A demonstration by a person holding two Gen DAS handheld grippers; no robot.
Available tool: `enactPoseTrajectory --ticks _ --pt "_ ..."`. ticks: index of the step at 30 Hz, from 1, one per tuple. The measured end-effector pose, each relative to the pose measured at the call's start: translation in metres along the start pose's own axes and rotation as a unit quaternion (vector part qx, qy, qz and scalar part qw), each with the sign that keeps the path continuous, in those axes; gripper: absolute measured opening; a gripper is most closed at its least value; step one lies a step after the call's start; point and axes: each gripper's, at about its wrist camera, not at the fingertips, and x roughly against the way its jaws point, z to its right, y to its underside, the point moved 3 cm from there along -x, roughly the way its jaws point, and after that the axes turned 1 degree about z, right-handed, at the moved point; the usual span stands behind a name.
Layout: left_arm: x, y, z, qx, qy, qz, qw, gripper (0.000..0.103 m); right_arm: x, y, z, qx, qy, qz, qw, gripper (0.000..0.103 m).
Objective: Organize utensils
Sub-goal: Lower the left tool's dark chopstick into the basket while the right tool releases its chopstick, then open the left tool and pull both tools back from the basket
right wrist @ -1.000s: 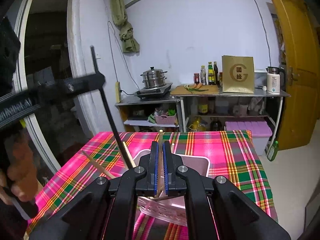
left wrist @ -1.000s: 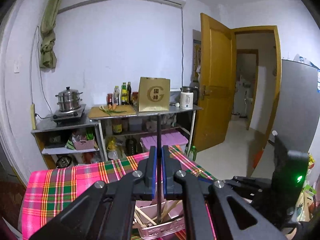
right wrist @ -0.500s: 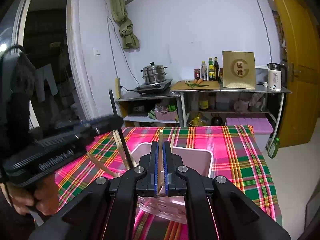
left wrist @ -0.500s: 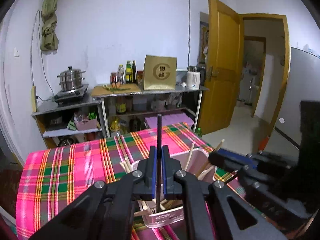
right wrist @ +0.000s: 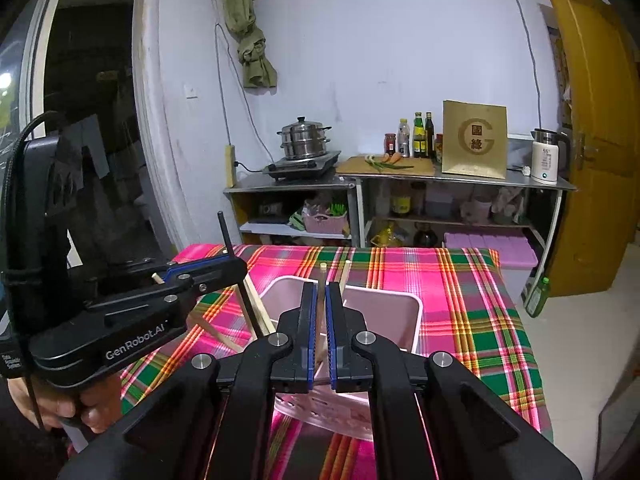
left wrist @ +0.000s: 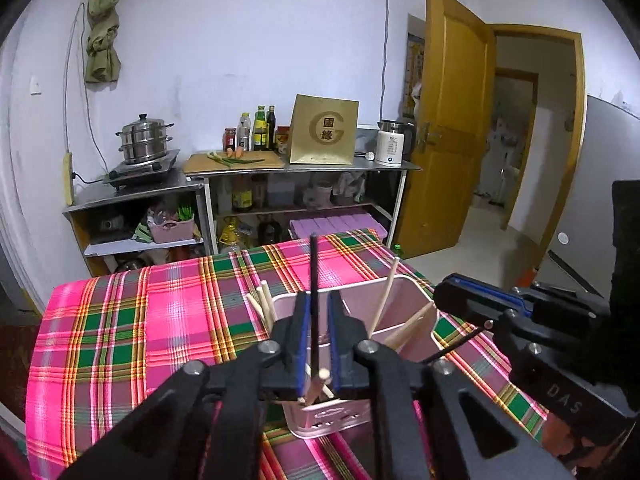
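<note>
A pink plastic utensil basket [left wrist: 404, 300] [right wrist: 384, 308] stands on the plaid tablecloth [left wrist: 160, 320] and holds several wooden chopsticks [left wrist: 384, 300]. My left gripper [left wrist: 316, 320] is over the basket's near side, shut on a black chopstick [left wrist: 314, 280] held upright. It also shows at the left of the right wrist view [right wrist: 224, 268]. My right gripper [right wrist: 320, 320] is above the basket, shut on a wooden chopstick [right wrist: 322, 280] that points upward. It shows at the right of the left wrist view [left wrist: 480, 308].
Behind the table stand metal shelves [left wrist: 280, 168] with a steamer pot [left wrist: 144, 140], bottles, a cutting board, a gold bag [left wrist: 324, 130] and a kettle. An open wooden door [left wrist: 452, 140] is at the right. A dark doorway [right wrist: 92, 120] is at the left.
Both grippers have come lower over the basket with their chopsticks. The left gripper's view has tilted down, so the table and the basket fill more of it.
</note>
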Motion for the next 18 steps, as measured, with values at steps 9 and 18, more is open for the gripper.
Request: enactPoseTrajectory --ticks 9,18 --pt "0.03 0.004 0.002 0.012 0.008 0.016 0.9998 0.027 0.023 0.003 -0.006 0.006 0.003 0.009 1.0 0.018" --pt "0.083 0.037 0.006 0.036 0.0 0.037 0.9987 0.031 0.077 0.03 -0.016 0.011 0.007 0.028 1.0 0.019"
